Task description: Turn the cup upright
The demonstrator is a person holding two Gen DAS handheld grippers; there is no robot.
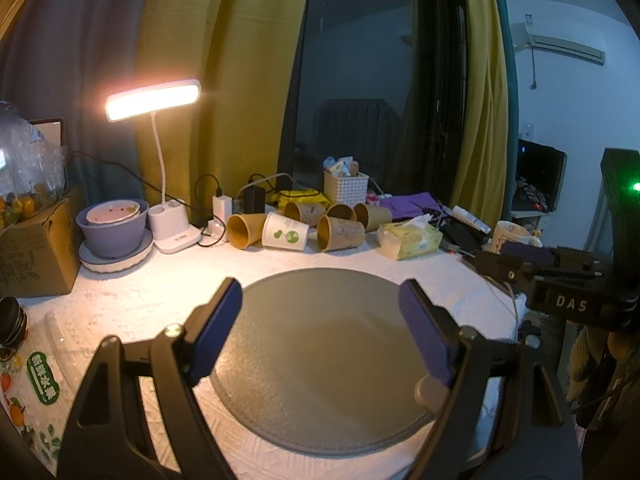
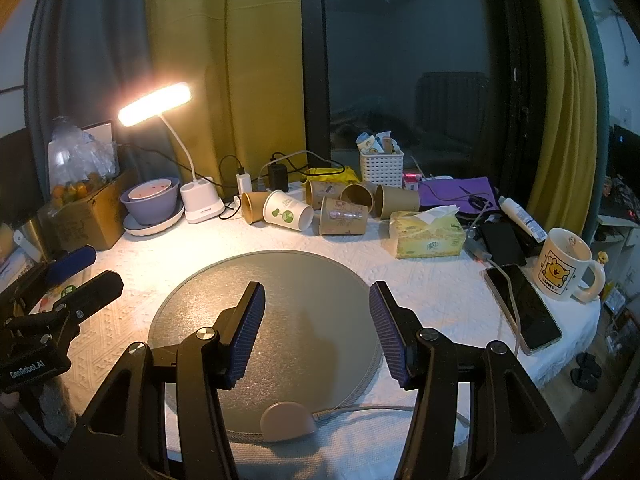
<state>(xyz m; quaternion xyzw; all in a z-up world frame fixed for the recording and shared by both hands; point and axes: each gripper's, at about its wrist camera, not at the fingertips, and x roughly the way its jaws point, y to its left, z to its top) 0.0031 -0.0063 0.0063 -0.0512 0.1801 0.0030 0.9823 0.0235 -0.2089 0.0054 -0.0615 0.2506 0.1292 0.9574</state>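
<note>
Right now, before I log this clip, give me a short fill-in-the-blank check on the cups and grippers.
1. The paper cups all lie on their ____.
2. Only one cup is white; the rest are ____.
3. Both the left gripper and the right gripper are ____ and hold nothing.
4. The tissue pack lies between the cups and the ____, which has a cartoon on it.

Missing words: sides; brown; open; mug

Both grippers just hang side by side, level and pointing forward — left gripper (image 1: 320,320) has its blue-padded fingers (image 1: 216,328) spread wide, holding nothing. Right gripper (image 2: 316,326) is the same deal — jaws apart, nothing between them.
</note>
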